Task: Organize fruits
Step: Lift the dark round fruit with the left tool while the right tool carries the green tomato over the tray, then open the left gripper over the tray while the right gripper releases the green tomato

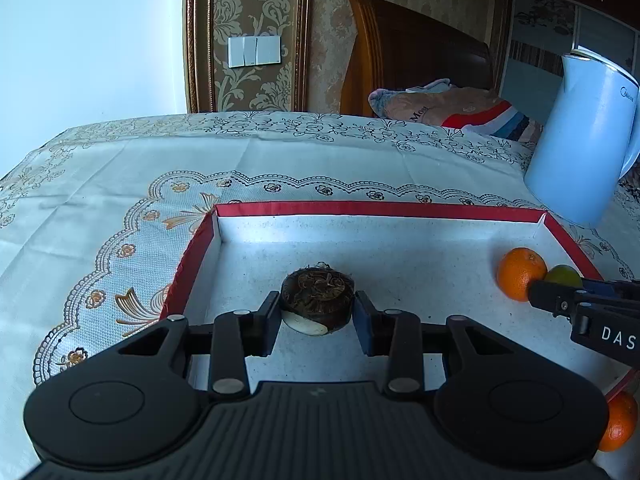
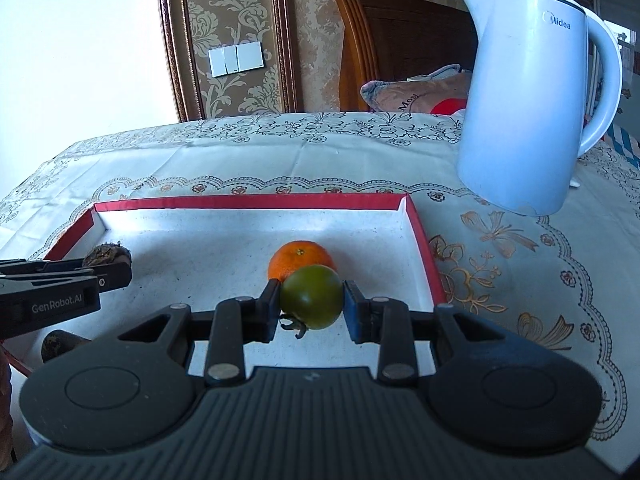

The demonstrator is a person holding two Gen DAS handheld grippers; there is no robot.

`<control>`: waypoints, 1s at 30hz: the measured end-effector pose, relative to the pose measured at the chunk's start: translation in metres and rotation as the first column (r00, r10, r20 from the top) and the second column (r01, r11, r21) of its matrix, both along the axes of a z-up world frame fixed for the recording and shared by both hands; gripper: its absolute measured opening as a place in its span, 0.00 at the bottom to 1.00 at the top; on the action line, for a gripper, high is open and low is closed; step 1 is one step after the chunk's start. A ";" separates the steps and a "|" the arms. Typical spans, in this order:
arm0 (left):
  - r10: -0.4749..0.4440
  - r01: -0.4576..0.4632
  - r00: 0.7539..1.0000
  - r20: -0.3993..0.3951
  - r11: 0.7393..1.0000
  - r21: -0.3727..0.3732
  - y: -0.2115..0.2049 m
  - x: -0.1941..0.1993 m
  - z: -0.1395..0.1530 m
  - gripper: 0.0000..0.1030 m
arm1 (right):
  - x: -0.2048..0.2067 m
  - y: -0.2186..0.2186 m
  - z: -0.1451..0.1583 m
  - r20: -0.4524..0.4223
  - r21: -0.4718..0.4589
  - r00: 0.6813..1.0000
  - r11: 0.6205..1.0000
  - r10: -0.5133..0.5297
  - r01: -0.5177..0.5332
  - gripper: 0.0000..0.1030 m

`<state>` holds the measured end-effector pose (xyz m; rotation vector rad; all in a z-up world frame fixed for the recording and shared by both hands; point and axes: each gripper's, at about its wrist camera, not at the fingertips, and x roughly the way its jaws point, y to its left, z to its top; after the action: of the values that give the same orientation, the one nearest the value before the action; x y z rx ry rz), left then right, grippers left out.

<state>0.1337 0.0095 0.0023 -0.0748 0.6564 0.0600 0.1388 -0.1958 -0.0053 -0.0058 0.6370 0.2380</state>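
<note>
my left claw (image 1: 316,314) gripping brown hairy round root (image 1: 317,295); right claw (image 2: 311,307) clamped on green tomato (image 2: 311,296), stem visible only right view, both tilted down over red-rimmed white tray (image 2: 248,201).

You are working over the tray (image 2: 424,240), whose low red rim is standing round the floor. Inside it, the middle and the far left corner are lying bare, giving you room to pass. An orange (image 2: 301,262) is sitting near the tray's right wall, blocking that side. The kettle (image 2: 532,112) is standing tall just beyond the tray's far right corner.
</note>
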 end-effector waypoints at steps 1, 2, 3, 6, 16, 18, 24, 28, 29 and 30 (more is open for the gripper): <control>-0.001 0.001 1.000 -0.003 1.000 -0.002 0.000 0.001 0.000 0.36 | 0.001 0.000 0.000 0.000 -0.002 1.000 1.000 0.000 0.000 0.30; -0.001 0.001 1.000 -0.004 1.000 -0.004 0.000 0.001 0.000 0.36 | 0.001 0.000 0.000 0.000 -0.004 1.000 1.000 -0.001 0.001 0.30; -0.001 0.001 1.000 -0.004 1.000 -0.004 0.000 0.001 0.000 0.36 | 0.001 0.001 -0.001 0.001 -0.003 1.000 1.000 -0.003 0.003 0.30; 0.000 0.000 1.000 0.002 1.000 -0.006 -0.001 -0.001 0.000 0.36 | 0.002 0.002 -0.001 0.004 -0.009 1.000 1.000 -0.007 0.007 0.30; -0.019 0.019 1.000 -0.006 1.000 0.012 -0.007 0.000 -0.003 0.37 | 0.008 0.006 -0.003 -0.009 -0.011 1.000 1.000 -0.011 0.011 0.30; -0.019 0.019 1.000 -0.008 1.000 0.016 -0.007 0.001 -0.003 0.37 | 0.008 0.005 -0.003 -0.011 -0.009 1.000 1.000 -0.015 0.015 0.31; -0.018 0.018 1.000 0.005 0.999 0.027 -0.009 -0.001 -0.002 0.37 | 0.007 0.005 -0.003 -0.003 -0.015 1.000 1.000 -0.020 0.020 0.32; -0.019 0.019 1.000 0.015 0.999 0.045 -0.011 -0.003 -0.002 0.49 | 0.004 0.005 -0.001 0.021 -0.024 0.999 0.999 -0.030 0.031 0.46; -0.017 0.016 1.000 0.021 0.999 0.045 -0.011 -0.004 -0.001 0.49 | 0.004 0.005 0.000 0.023 -0.025 0.999 0.999 -0.030 0.030 0.46; -0.015 0.014 1.000 0.025 0.999 0.046 -0.011 -0.004 -0.001 0.49 | 0.004 0.005 0.000 0.023 -0.023 0.999 0.999 -0.029 0.030 0.47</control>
<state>0.1296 -0.0013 0.0016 -0.0267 0.6301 0.0597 0.1426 -0.1906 -0.0054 -0.0216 0.6173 0.2019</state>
